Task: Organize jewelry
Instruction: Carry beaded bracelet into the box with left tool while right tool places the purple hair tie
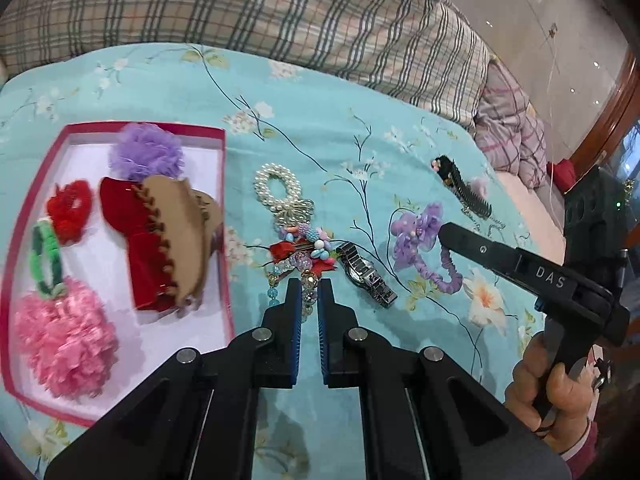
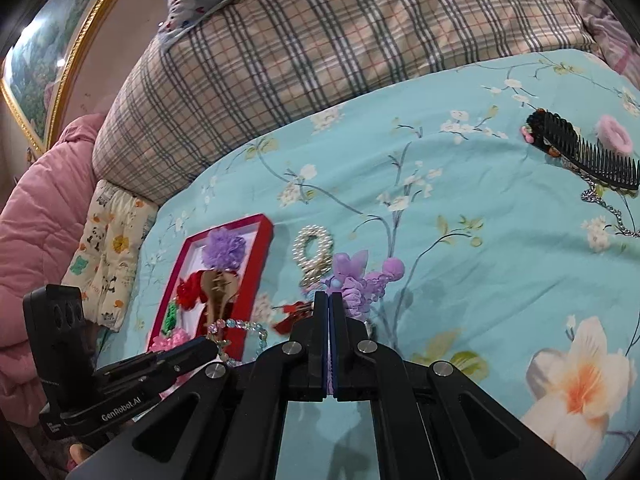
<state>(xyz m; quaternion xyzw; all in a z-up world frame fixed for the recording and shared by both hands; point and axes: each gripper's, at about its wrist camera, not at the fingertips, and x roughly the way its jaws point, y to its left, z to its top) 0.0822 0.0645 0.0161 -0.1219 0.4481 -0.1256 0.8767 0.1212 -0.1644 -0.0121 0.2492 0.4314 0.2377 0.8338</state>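
Only the left-wrist view shows the watch [image 1: 366, 276].

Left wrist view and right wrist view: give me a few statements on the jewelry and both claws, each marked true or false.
1. The wristwatch lies inside the red box. False: it lies on the bedspread, outside the box.
2. The left claw is shut on a bead bracelet. True.
3. The right claw is open and empty. False: it is shut on the purple scrunchie.
4. The pink pom-pom is in the box. True.
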